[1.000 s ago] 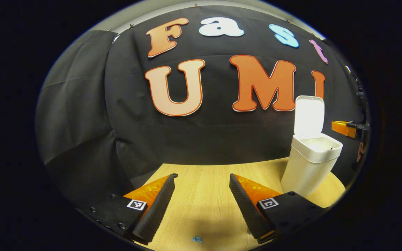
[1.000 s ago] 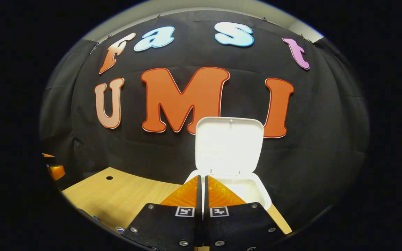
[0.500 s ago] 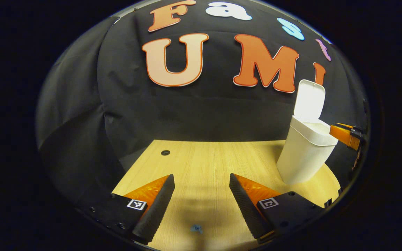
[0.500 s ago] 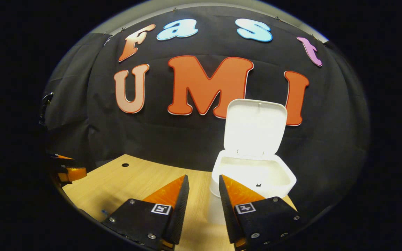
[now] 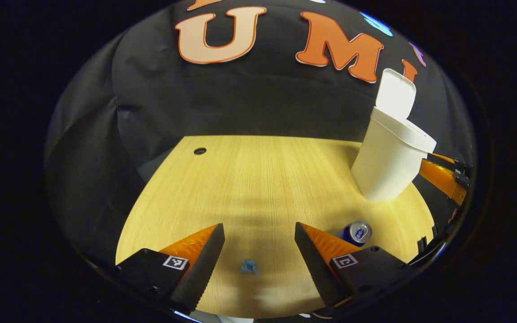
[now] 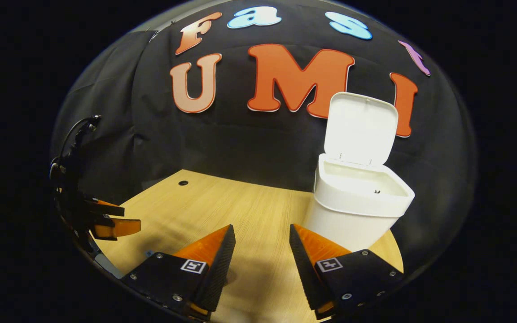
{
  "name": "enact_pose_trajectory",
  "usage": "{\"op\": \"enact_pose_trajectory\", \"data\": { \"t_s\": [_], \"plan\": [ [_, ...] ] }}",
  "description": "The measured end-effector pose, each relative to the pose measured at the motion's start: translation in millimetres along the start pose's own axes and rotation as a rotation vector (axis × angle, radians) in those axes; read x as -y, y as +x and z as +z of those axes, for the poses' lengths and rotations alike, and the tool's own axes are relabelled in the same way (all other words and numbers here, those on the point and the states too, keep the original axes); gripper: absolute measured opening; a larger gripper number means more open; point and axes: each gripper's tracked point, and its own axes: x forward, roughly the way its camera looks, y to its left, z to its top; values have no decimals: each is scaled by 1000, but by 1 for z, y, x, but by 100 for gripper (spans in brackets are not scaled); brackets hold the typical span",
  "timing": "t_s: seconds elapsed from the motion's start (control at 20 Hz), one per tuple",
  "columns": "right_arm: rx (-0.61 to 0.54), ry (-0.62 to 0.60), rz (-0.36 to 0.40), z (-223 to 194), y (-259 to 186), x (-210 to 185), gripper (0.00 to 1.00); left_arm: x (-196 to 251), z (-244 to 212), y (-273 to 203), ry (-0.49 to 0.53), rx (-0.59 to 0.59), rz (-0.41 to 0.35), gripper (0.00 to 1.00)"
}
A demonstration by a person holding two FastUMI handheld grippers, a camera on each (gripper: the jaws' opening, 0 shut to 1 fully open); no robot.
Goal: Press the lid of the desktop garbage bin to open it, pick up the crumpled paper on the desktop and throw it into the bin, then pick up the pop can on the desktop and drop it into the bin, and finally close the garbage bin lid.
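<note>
Bin [image 5: 391, 157]: stands on the table [image 5: 249, 179] at its far right in the left gripper view, near the booth wall.
Lid [image 6: 361, 128]: upright behind the bin's mouth, hinged at the back rim.
Can [image 5: 357, 232]: on the table in front of the bin, nearer the camera, just right of the left gripper [image 5: 258, 251].
Paper [image 5: 249, 267]: on the table between the left gripper's fingers, left of the can.
Hole [image 5: 199, 150]: in the table's far left corner.
Right gripper [image 6: 260, 253]: over the table, left of and before the bin.
</note>
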Motion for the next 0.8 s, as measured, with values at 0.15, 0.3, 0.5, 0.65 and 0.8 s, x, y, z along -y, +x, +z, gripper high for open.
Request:
{"op": "enact_pose_trajectory", "data": {
  "t_s": [0.15, 0.3, 0.5, 0.65, 0.8],
  "plan": [
    [-44, -9, 45, -19, 2, -16, 85, -3, -25, 12, -31, -75, -8, 98],
    [-84, -20, 81, -34, 3, -29, 86, -10, -48, 25, -40, -142, -9, 99],
    [-130, -36, 104, -52, 6, -38, 89, -13, -85, 45, -36, -246, -13, 99],
    [-158, -28, 114, -67, 3, -43, 90, -16, -96, 57, -19, -300, -20, 99],
    [-192, -23, 122, -82, 3, -48, 90, -23, -94, 68, -29, -354, -8, 99]
  ]
}}
